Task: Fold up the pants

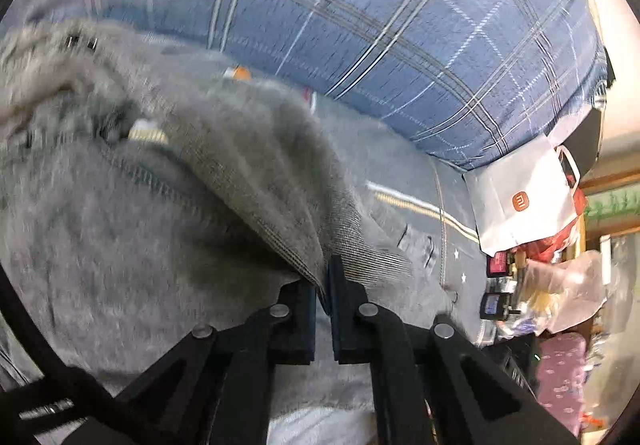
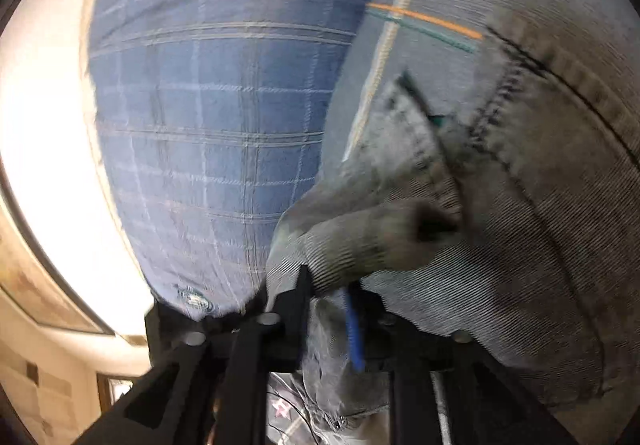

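The grey denim pants (image 1: 120,225) fill the left half of the left wrist view, lifted and draped, with the waistband blurred at the upper left. My left gripper (image 1: 322,285) is shut on a fold of the pants' edge. In the right wrist view the pants (image 2: 500,225) hang over the right side, seams and a pocket showing. My right gripper (image 2: 328,285) is shut on a bunched edge of the pants; cloth covers its right finger.
A blue plaid quilt (image 1: 360,25) lies on the grey star-print bedsheet (image 1: 420,213), also in the right wrist view (image 2: 200,105). A white paper bag (image 1: 520,197) and cluttered items (image 1: 540,285) stand beside the bed at the right. A bright wall (image 2: 44,125) is at left.
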Demonstrator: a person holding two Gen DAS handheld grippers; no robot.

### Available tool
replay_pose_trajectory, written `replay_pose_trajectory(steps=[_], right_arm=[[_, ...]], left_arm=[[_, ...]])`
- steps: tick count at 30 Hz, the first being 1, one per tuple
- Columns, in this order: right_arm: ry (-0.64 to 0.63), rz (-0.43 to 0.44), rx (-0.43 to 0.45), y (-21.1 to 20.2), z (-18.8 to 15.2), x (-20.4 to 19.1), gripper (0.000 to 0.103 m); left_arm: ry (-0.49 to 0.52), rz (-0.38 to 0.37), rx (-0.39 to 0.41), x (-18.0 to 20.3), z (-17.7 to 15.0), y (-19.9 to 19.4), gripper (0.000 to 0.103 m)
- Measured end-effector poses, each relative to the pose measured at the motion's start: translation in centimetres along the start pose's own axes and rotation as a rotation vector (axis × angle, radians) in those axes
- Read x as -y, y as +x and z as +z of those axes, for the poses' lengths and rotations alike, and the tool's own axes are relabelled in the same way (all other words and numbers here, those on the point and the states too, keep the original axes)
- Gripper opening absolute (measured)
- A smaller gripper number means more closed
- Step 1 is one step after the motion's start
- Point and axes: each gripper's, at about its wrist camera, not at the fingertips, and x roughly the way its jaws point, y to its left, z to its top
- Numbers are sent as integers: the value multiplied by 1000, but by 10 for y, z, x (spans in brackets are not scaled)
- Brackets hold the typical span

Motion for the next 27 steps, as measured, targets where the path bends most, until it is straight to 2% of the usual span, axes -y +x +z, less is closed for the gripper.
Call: replay_pose_trajectory(steps=[1, 3, 5, 8, 9, 11, 13, 17, 20, 23, 25, 27], right_arm=[[17, -16, -4, 2, 3, 4, 50], [61, -29, 5, 3, 7, 13, 64], [96, -7, 20, -1, 8, 21, 64], [91, -31, 56, -7, 8, 21, 64], [76, -33, 57, -8, 7, 18, 60], [47, -66, 75, -8, 6, 11, 39], [11, -109, 93, -8, 5, 3, 9], [-41, -105, 120, -15, 11, -14, 7], [-208, -108, 118, -20, 28, -55, 7], [-346, -75, 39, -31, 45, -88, 7], [-426, -104, 36, -47, 44, -100, 7], [-479, -151, 34, -67, 33, -97, 7]], left_arm=[[-20, -20, -5, -6, -1, -1, 4], [-27, -26, 10, -6, 1, -4, 3], [-15, -35, 10, -4, 1, -6, 3], [26, -20, 21, 6, -3, -8, 3], [39, -15, 26, 7, -5, -9, 3], [61, 0, 38, 14, -7, -8, 3], [67, 0, 40, 14, -8, -11, 2], [57, -12, 51, 20, -4, -24, 1], [52, -64, 61, 30, -7, -48, 1], [79, -131, 52, 40, -26, -66, 0], [115, -174, 26, 47, -46, -67, 0], [194, -171, -19, 56, -80, -53, 0]])
